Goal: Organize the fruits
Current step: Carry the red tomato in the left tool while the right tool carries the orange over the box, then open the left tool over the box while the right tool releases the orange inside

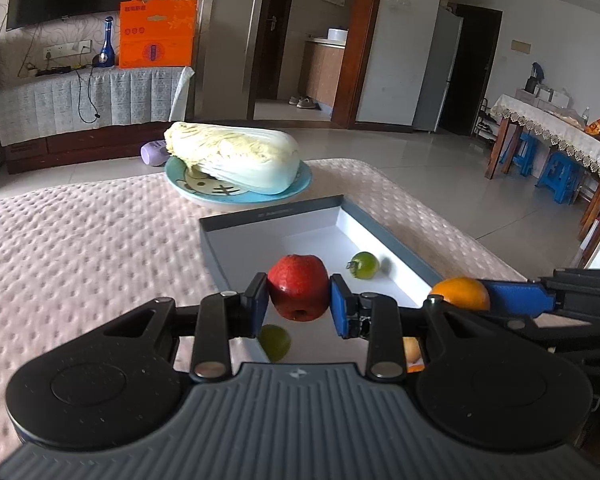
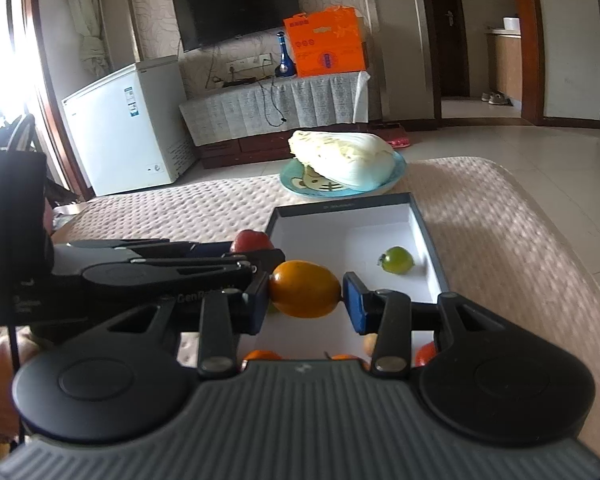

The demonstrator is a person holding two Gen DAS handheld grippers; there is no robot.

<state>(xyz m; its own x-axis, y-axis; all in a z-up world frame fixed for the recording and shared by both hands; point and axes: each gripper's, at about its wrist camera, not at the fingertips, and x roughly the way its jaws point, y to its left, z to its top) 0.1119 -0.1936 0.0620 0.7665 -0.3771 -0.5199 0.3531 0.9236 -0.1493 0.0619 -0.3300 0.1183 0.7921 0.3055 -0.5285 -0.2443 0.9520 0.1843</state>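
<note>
My left gripper (image 1: 299, 304) is shut on a red apple (image 1: 298, 292), held above the near end of a shallow grey box (image 1: 274, 213) with a white floor. My right gripper (image 2: 305, 300) is shut on an orange (image 2: 305, 289), also over the box's (image 2: 342, 205) near end, just right of the left gripper. In the left wrist view the orange (image 1: 462, 293) shows at the right, and in the right wrist view the apple (image 2: 251, 241) peeks over the left gripper. A green fruit (image 1: 364, 265) (image 2: 397, 260) lies inside the box, and another green fruit (image 1: 275, 342) sits below the apple.
A napa cabbage (image 1: 236, 158) lies on a blue plate (image 1: 204, 192) beyond the box. Several orange and red fruits (image 2: 425, 354) lie partly hidden under the right gripper. The pink quilted tablecloth (image 1: 80, 248) covers the table; its right edge drops to the tiled floor.
</note>
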